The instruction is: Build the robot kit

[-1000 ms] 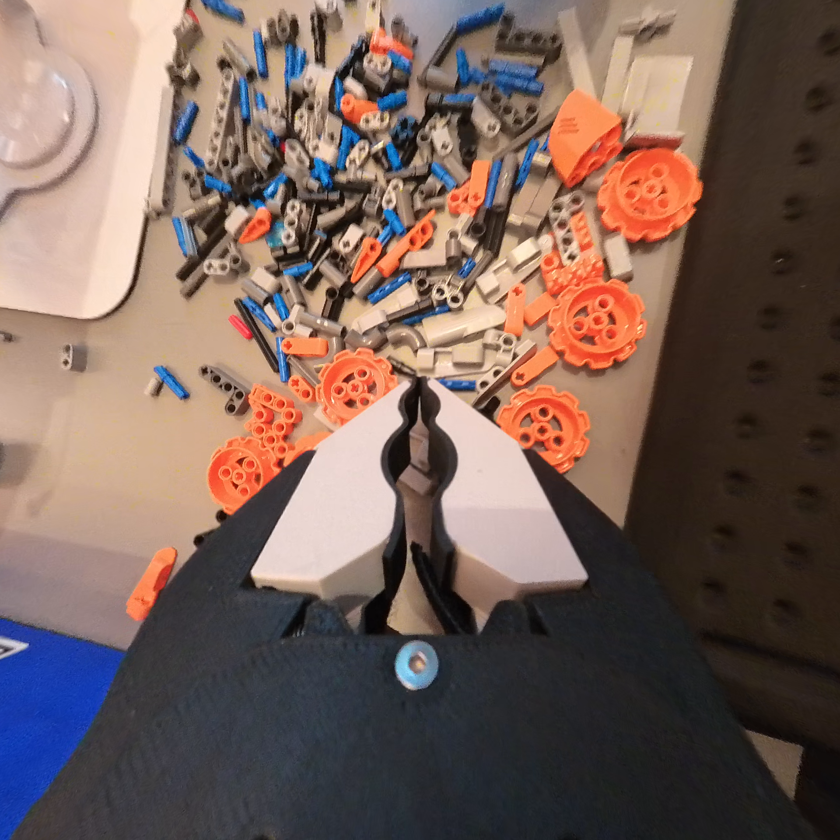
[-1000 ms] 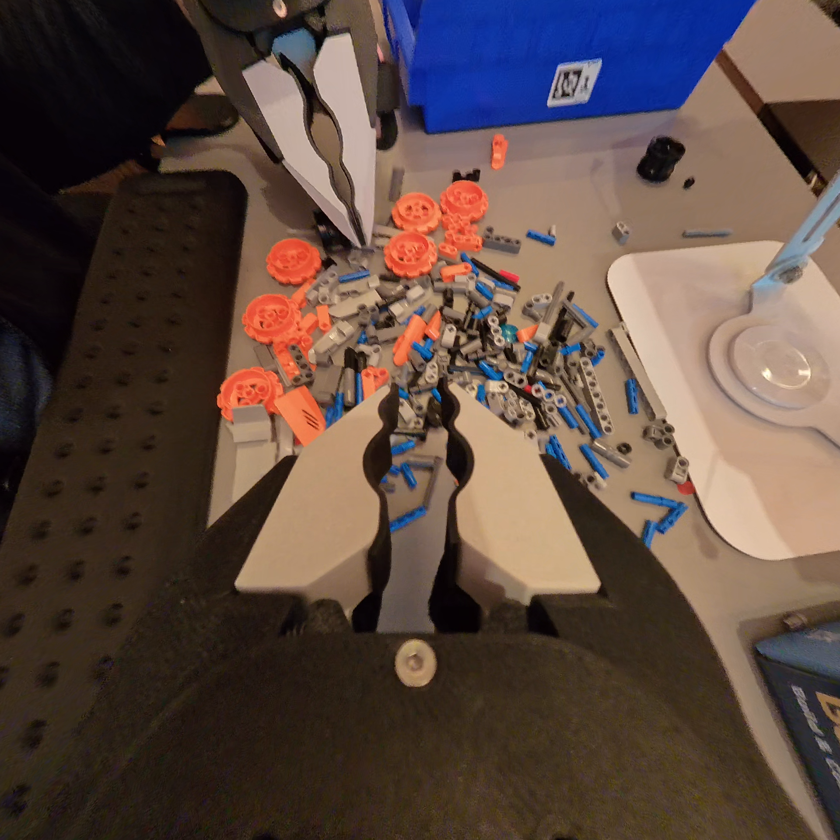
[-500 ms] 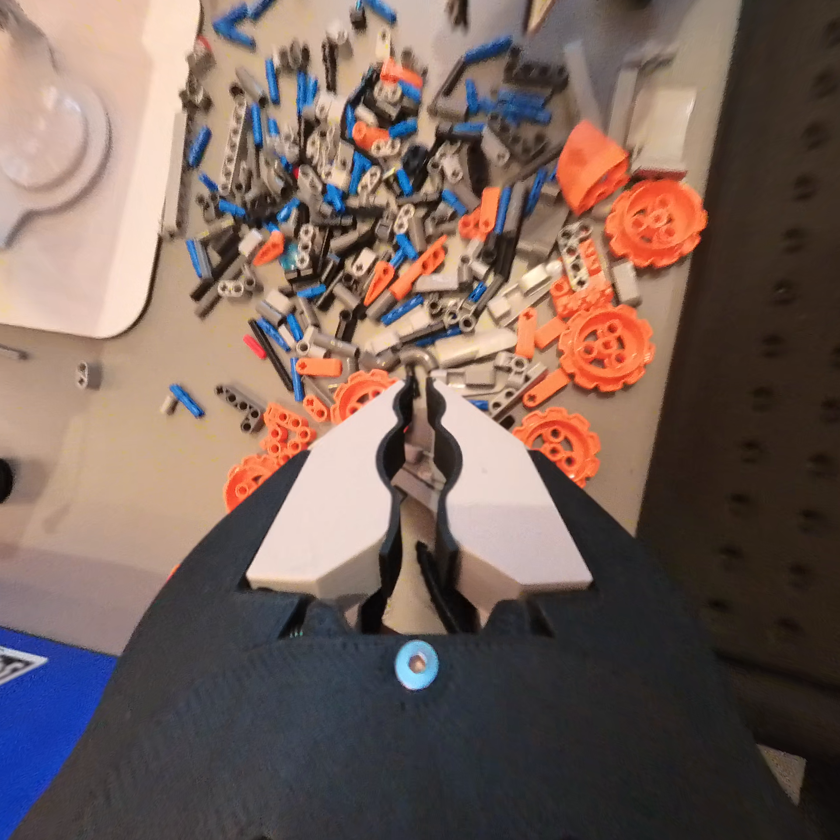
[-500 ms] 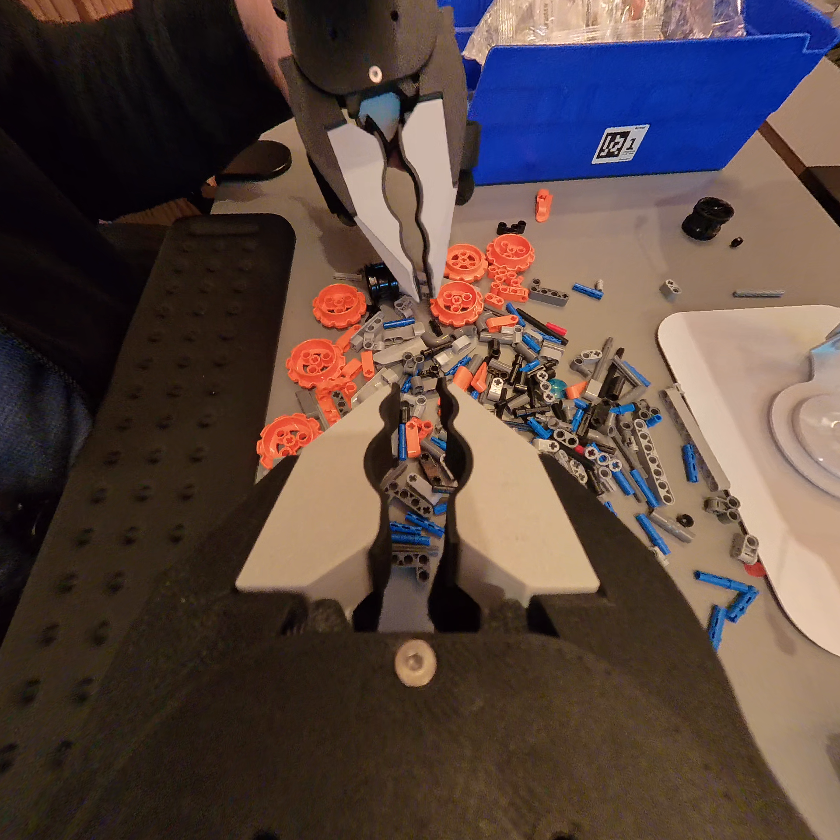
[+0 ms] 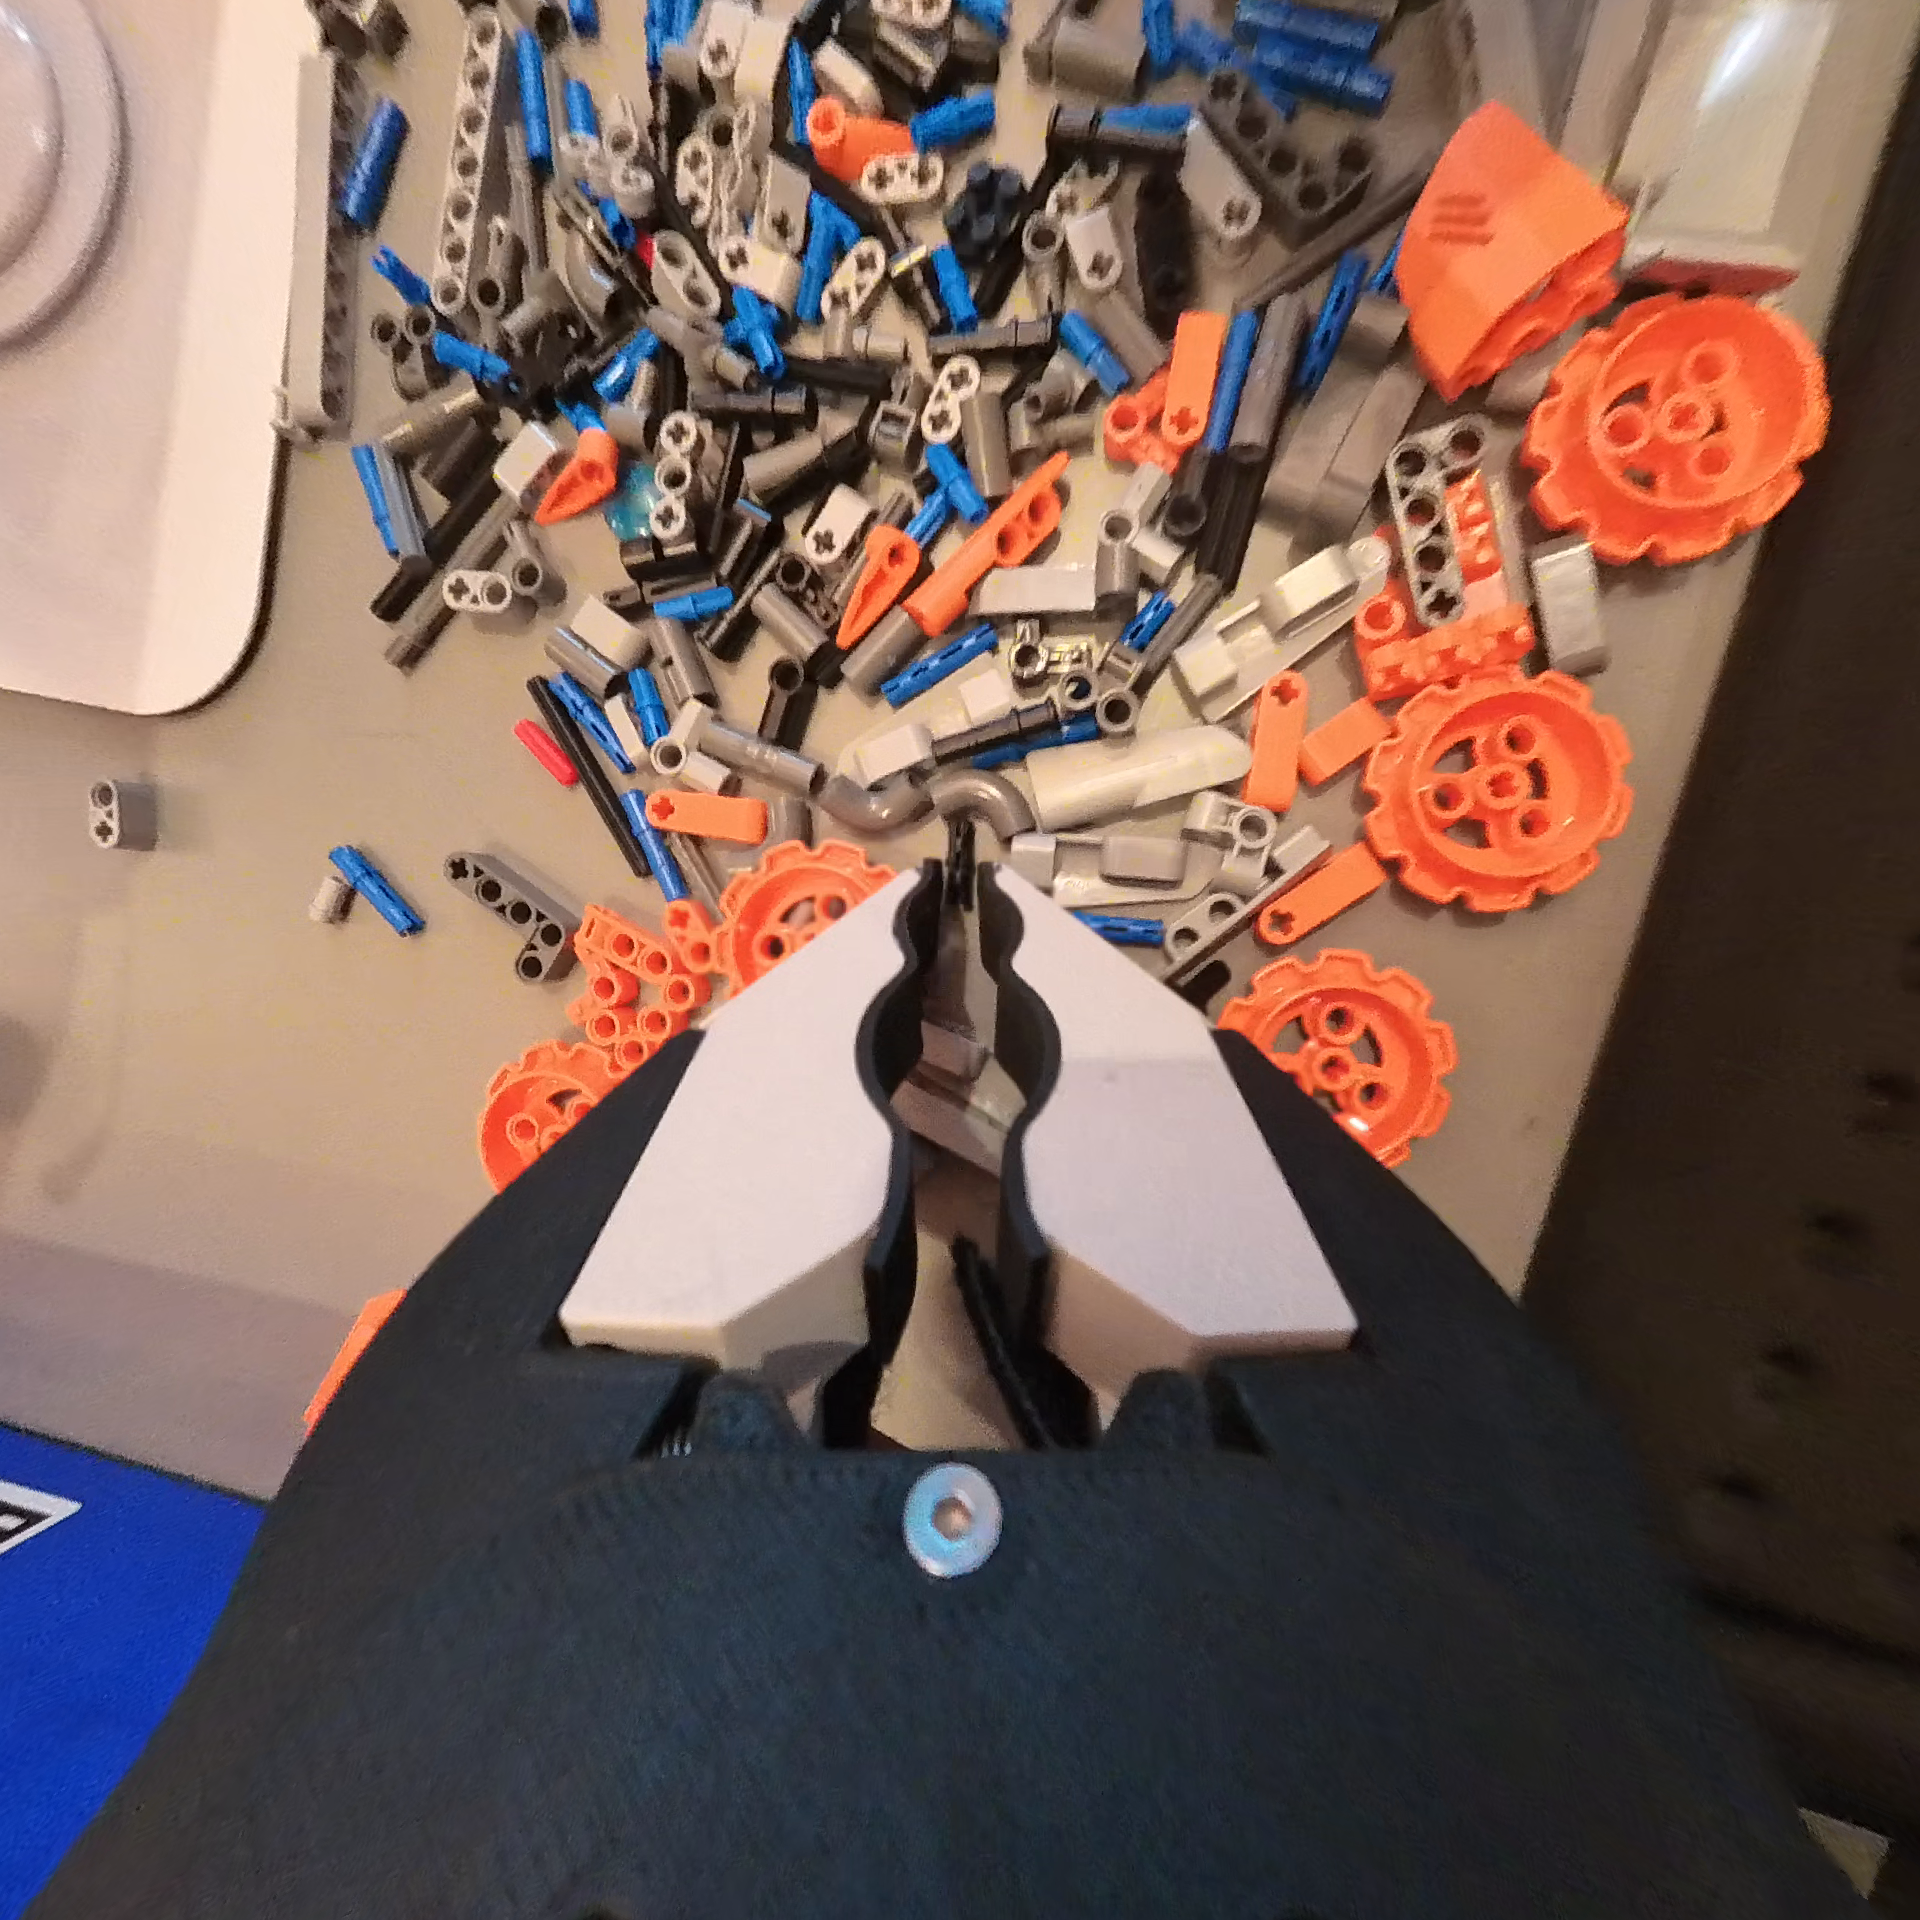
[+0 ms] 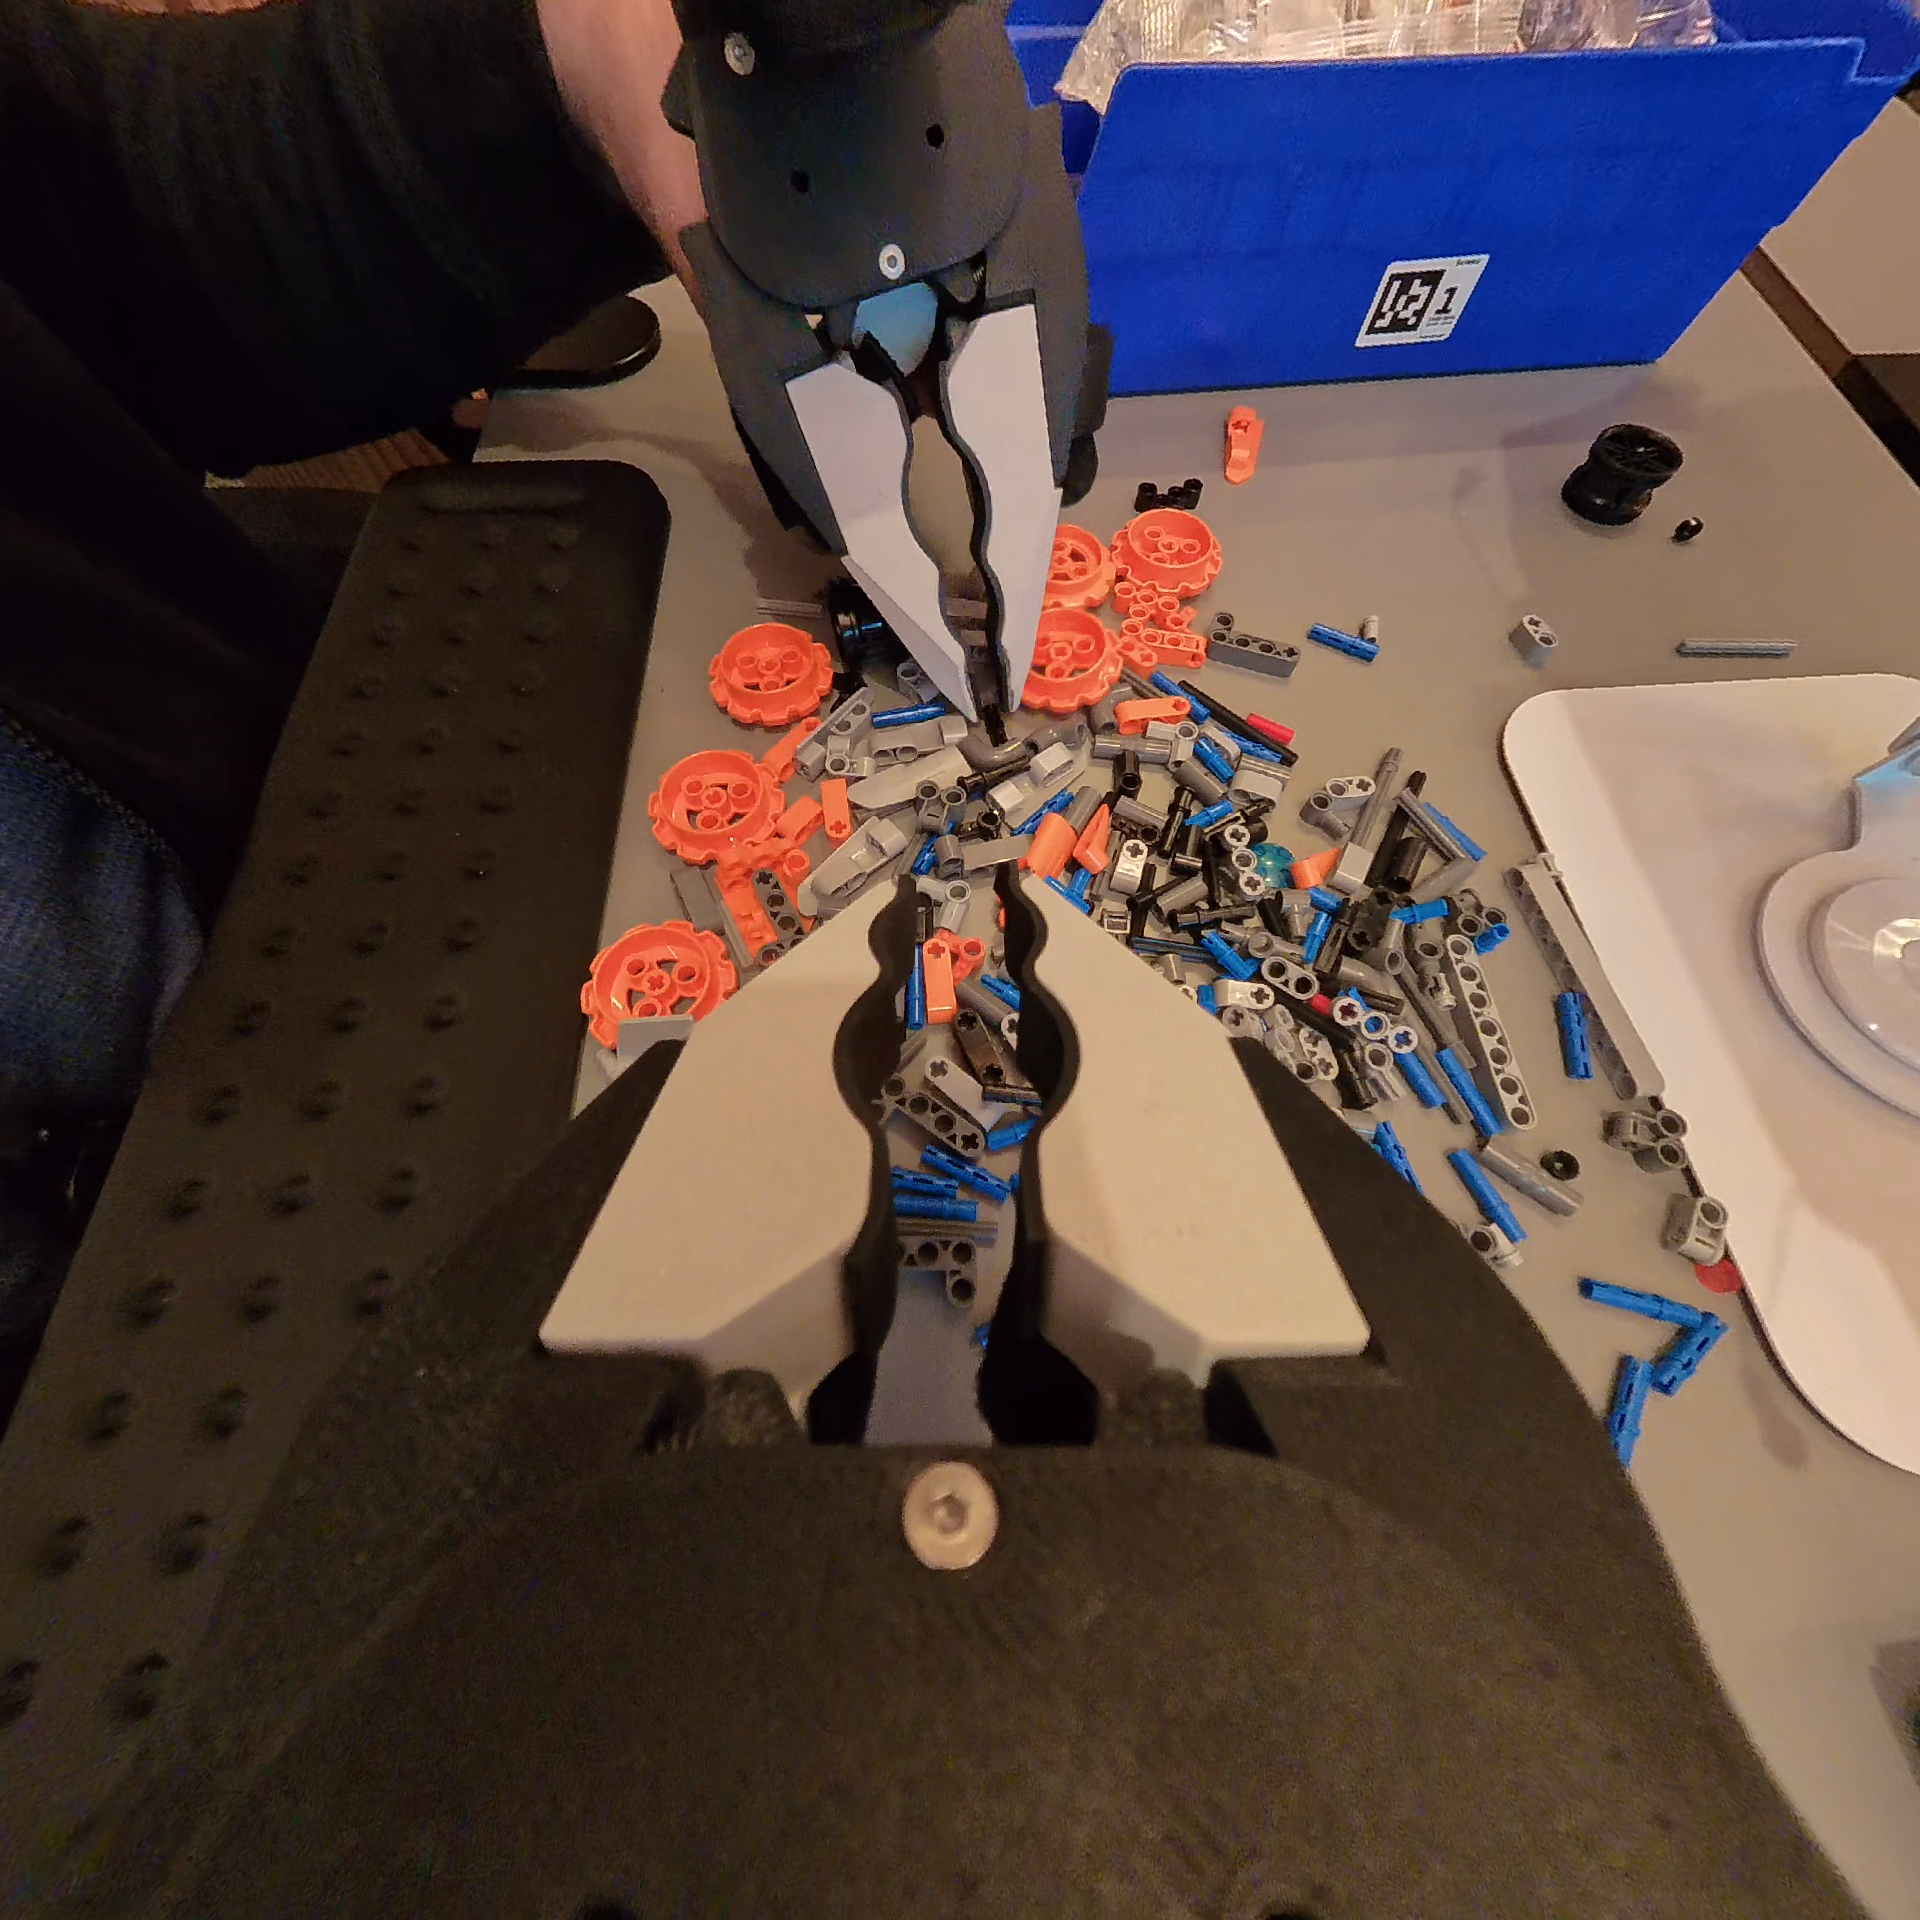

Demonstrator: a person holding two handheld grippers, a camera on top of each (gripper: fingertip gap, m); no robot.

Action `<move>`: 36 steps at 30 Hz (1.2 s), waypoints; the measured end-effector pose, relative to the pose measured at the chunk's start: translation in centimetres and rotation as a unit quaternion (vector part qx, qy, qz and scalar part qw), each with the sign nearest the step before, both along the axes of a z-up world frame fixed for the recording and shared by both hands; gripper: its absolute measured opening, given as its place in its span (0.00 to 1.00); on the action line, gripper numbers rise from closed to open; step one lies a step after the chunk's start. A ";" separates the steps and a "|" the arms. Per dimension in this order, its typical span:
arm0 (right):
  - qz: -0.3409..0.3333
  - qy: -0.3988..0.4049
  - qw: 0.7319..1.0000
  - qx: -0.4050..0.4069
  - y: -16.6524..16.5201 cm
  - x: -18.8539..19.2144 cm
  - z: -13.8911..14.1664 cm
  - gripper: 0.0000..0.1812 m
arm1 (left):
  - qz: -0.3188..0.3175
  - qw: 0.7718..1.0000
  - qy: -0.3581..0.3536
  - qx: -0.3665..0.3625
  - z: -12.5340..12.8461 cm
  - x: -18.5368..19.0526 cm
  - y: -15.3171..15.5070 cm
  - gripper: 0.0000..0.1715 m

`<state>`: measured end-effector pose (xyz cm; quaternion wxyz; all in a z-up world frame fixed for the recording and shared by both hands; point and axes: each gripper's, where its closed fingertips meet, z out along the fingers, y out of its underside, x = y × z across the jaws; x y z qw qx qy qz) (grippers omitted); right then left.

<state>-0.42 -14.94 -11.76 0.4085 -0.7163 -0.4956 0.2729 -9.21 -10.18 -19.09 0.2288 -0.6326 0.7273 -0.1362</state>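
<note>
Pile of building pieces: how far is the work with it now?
Done: nothing looks sorted yet. In hand: the left gripper seems to pinch a small black pin at the edge of the pile; the right gripper hangs open above it. Left: nearly the whole pile on the table.

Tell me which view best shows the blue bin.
Right wrist view: the blue bin shows its front wall, rim and bagged contents behind the brick pile. Left wrist view catches only a blue corner at lower left.

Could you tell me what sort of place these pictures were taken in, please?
Probably a hobby or lab workbench for sorting toy building parts: a grey table strewn with a pile of small plastic pieces, a blue storage bin behind, and a black perforated mat alongside.
</note>
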 end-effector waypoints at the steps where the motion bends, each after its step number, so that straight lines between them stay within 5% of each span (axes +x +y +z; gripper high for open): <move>1: 0.000 -0.001 1.000 0.001 0.0 0.0 0.0 0.08 | 0.002 1.000 0.005 0.004 -0.2 -0.1 0.2 0.03; 10: -0.007 0.012 1.000 -0.005 0.2 0.0 0.2 0.08 | 0.002 1.000 -0.023 0.004 0.4 0.3 0.2 0.01; 15: -0.008 0.064 0.998 -0.008 -0.1 -1.5 1.7 0.10 | -0.042 0.983 -0.178 -0.029 6.6 3.4 -2.4 0.01; 19: -0.024 0.090 0.996 -0.010 0.4 -2.0 2.2 0.10 | -0.082 0.970 -0.227 -0.010 9.5 5.2 -4.2 0.01; 36: -0.020 0.107 0.994 0.007 0.2 -2.0 3.0 0.01 | -0.097 0.971 -0.217 0.021 9.7 7.4 -4.6 0.01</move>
